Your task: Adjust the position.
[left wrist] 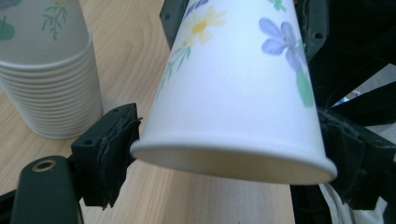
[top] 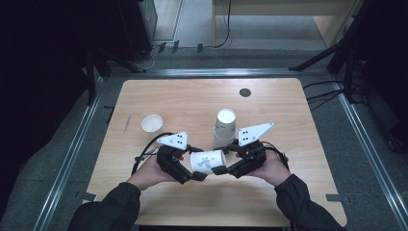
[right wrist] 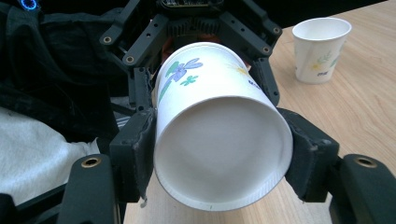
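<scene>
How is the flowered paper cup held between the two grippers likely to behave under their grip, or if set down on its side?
The flowered paper cup looks thin-walled, so it is probably light and would dent if squeezed hard. The right gripper clamps its base end, likely the stiffer part; the open rim by the left gripper would flex sooner. Laid sideways, its taper would probably make it roll in a curve.

The top of the flowered cup is cut off by the upper edge in the left gripper view, as is the cup stack beside it. Printed lettering on the standing cup is too small to be read.

White flower-printed paper cup
</scene>
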Demonstrator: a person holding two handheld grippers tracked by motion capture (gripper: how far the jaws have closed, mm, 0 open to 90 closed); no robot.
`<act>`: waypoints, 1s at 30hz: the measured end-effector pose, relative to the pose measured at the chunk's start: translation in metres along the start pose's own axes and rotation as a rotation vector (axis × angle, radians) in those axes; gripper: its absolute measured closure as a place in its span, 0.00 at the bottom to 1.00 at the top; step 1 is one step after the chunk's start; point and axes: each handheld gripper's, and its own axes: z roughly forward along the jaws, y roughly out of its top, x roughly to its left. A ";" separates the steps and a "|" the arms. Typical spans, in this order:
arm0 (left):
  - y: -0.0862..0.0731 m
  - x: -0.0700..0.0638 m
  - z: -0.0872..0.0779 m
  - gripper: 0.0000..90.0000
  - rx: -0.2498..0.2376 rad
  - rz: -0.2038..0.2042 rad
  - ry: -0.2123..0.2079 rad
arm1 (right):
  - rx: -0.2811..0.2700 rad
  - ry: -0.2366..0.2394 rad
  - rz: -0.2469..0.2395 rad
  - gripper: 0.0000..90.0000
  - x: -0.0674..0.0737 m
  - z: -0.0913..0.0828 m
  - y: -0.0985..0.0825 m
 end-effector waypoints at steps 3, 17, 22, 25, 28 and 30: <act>0.000 0.000 0.002 0.16 0.015 0.005 -0.005 | 0.004 0.006 0.006 0.38 0.000 0.003 0.000; -0.001 0.001 0.001 0.26 0.027 0.013 -0.005 | 0.005 0.017 0.016 0.38 -0.001 0.005 0.000; -0.001 0.001 0.000 0.27 0.042 0.010 -0.012 | 0.012 0.017 0.018 0.38 -0.001 0.006 0.000; 0.000 0.001 -0.004 0.28 0.033 0.010 -0.018 | 0.009 0.016 0.010 0.38 0.000 0.007 0.001; 0.000 0.001 -0.008 0.28 0.028 0.011 -0.014 | 0.003 0.011 -0.001 0.35 0.002 0.007 0.001; 0.000 0.002 -0.011 0.28 0.024 0.011 -0.004 | 0.000 0.007 0.008 0.32 0.001 0.007 0.001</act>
